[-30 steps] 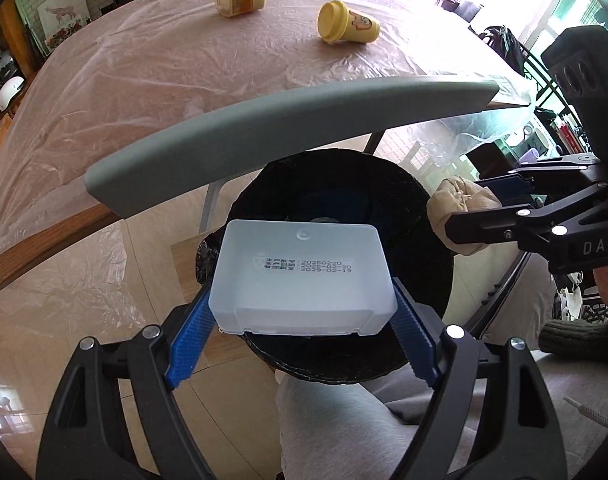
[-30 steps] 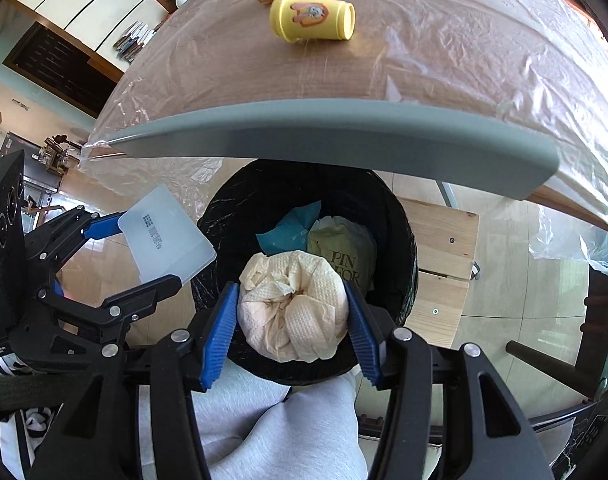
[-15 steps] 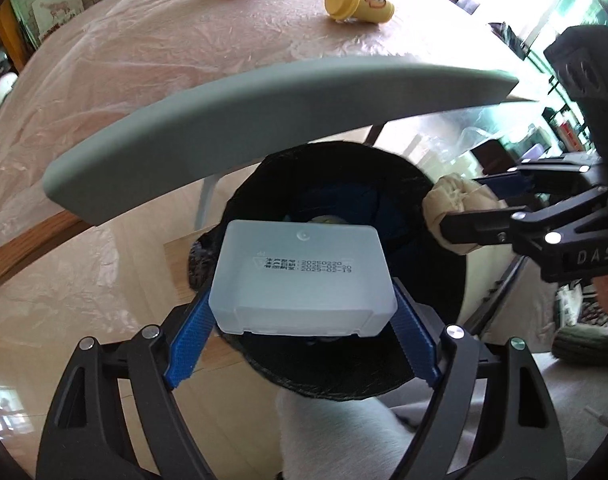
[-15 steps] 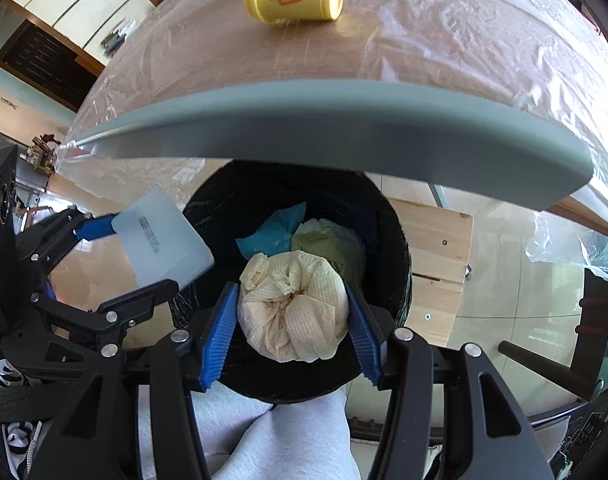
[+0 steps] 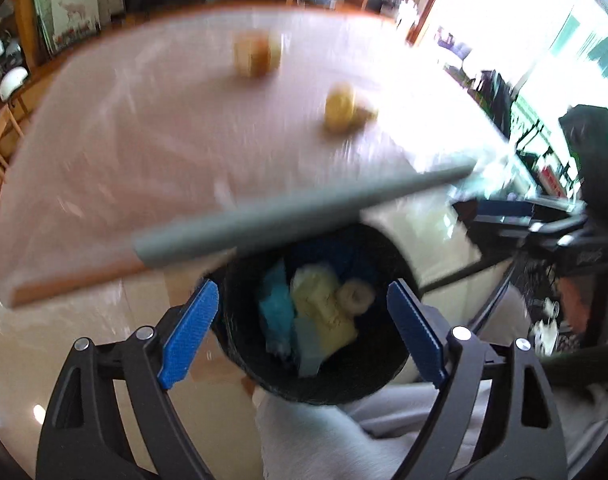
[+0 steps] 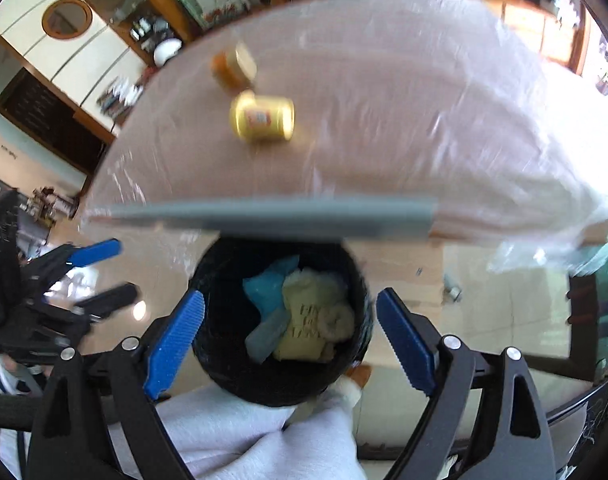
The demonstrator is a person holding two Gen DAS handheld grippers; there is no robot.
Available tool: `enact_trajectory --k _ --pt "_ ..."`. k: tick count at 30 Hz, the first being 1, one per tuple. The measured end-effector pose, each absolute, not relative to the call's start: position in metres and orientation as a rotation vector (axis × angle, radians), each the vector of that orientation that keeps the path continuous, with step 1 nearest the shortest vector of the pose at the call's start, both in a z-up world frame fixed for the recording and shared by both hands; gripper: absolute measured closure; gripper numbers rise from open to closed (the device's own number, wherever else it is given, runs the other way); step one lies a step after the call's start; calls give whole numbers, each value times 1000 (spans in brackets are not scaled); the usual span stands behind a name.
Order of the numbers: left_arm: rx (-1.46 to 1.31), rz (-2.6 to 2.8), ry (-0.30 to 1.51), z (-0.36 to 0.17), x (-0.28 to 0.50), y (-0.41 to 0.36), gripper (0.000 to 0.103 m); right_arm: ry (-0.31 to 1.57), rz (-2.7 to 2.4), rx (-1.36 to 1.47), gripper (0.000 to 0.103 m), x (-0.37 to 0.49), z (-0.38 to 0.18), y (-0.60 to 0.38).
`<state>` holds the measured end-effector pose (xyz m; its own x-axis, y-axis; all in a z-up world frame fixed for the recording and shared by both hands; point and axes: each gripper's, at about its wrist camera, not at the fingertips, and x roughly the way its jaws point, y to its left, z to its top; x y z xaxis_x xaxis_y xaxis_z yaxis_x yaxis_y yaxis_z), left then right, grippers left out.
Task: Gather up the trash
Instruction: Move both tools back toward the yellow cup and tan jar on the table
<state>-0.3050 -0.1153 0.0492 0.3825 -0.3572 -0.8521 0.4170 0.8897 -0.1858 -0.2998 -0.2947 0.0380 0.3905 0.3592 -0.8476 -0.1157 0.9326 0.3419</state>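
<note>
Above the round black bin (image 6: pixel 279 320) of crumpled trash, we hold left gripper (image 5: pixel 304 332) and right gripper (image 6: pixel 289 340) spread, empty; everything blurs.

We hold our left gripper (image 5: pixel 304 326) with its blue-padded black fingers (image 5: pixel 187 330) spread wide, nothing between the pads. Our right gripper (image 6: pixel 289 338) is spread the same way, its blue-padded fingers (image 6: pixel 404 346) bare. Each gripper shows in the other's view, off to the outer side of the fingers. Our grey-clad legs (image 6: pixel 239 436) lie just below both.
</note>
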Motion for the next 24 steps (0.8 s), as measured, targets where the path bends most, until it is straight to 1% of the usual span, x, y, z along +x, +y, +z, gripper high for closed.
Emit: enact_trajectory --k 2,3,5,8,12,19,21,24 --pt "47 -471 1007 71 -295 -112 5 1057 260 206 8 -298 55 -294" --pt "40 -449 977 81 -287 -111 3 1031 249 195 7 -295 60 -293" --pt "27 -420 944 93 -268 -110 3 973 225 164 5 -288 68 -287" --pt "13 -361 947 97 -231 -114 3 945 207 145 4 -272 69 -276" --pt "-26 -355 995 89 -183 -127 3 948 204 153 4 -250 63 -258" --pt "69 -314 1055 64 -130 -160 3 974 172 188 5 -223 49 -239" --pt "101 -305 1061 58 -123 -166 3 993 148 211 6 -217 42 -238" --pt "136 -302 1068 49 -112 -174 3 1009 128 243 11 -211 37 -238"
